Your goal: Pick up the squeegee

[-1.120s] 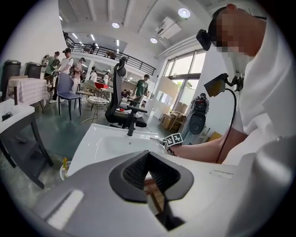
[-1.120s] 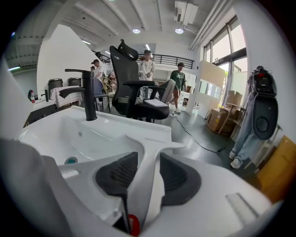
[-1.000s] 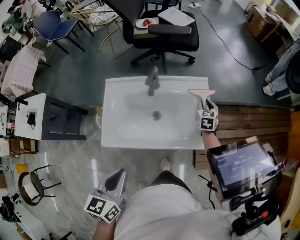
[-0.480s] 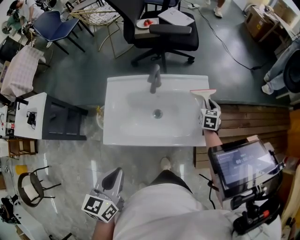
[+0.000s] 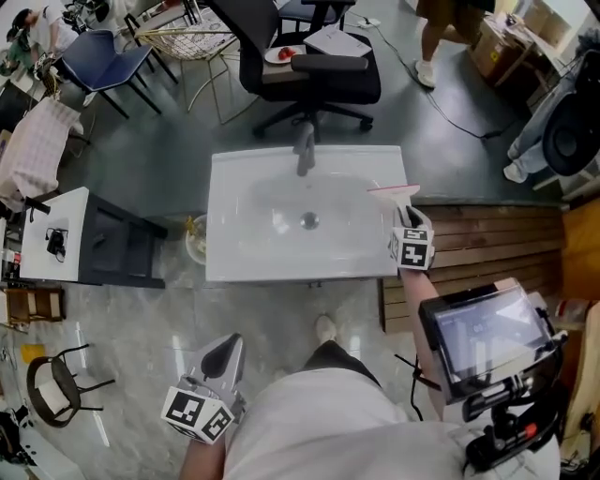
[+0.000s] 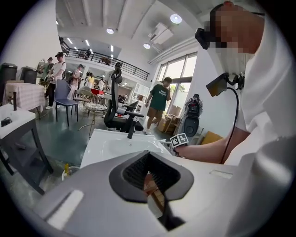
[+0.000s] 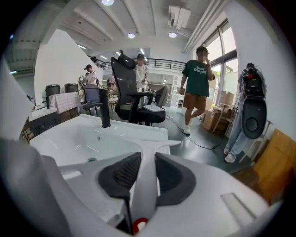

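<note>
The squeegee (image 5: 394, 192) is white with a thin red-edged blade. My right gripper (image 5: 408, 217) is shut on its handle and holds it just above the right rim of the white sink (image 5: 225, 267). In the right gripper view the handle (image 7: 144, 185) runs up between the two dark pads to the blade (image 7: 159, 144), which points out over the basin. My left gripper (image 5: 228, 358) hangs low at the near left, away from the sink. Its jaws (image 6: 150, 173) stand open with nothing between them.
A dark faucet (image 5: 304, 150) stands at the sink's far edge. Behind it is a black office chair (image 5: 309, 70). A dark side table (image 5: 117, 246) is at the left and wooden decking (image 5: 487, 248) at the right. A tablet on a mount (image 5: 483, 337) is near my right arm. A person walks at the far right (image 5: 441, 28).
My right gripper has lifted the squeegee off the sink's right rim and drawn it a little nearer. A person has walked in at the top right. The left gripper has barely shifted.
</note>
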The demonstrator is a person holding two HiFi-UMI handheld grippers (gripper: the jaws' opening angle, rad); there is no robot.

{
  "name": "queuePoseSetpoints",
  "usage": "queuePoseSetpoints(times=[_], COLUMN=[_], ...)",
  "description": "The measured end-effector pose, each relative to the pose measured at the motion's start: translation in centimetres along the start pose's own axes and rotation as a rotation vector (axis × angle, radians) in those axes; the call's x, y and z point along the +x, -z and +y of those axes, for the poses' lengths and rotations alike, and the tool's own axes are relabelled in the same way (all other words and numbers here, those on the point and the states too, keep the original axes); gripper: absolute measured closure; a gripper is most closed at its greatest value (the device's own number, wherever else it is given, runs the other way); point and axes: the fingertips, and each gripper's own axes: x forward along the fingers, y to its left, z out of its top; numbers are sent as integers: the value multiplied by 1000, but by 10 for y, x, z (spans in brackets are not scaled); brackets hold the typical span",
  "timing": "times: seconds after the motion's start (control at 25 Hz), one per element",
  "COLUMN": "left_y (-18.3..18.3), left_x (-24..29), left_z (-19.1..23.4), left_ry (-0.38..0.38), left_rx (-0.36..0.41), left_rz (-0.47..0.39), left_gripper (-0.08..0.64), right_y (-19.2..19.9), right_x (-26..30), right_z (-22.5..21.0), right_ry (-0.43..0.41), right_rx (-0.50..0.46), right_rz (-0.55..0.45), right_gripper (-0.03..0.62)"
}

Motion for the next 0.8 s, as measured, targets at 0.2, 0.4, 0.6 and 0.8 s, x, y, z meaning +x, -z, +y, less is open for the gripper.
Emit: queuePoseSetpoints(times=[0.2,0.4,0.6,0.8], left_y=[11,26,40,62], left_x=[-30,-60,-91,-122], left_z=[0,-4,-4,-1], left_ry=[44,104,142,184], left_rx=[12,14,11,18], left_rz=[-31,-56,-66,-72], left_gripper=[552,552,552,552], right_y=[6,13,23,34], right_x=[-47,-101,-153,-202], right_z=[21,46,75,104], right_ry=[0,-7,-21,-19], right_rx=[0,-13,-16,-16], right_rz=[-16,-27,-42,-62], right_gripper=[491,491,491,491])
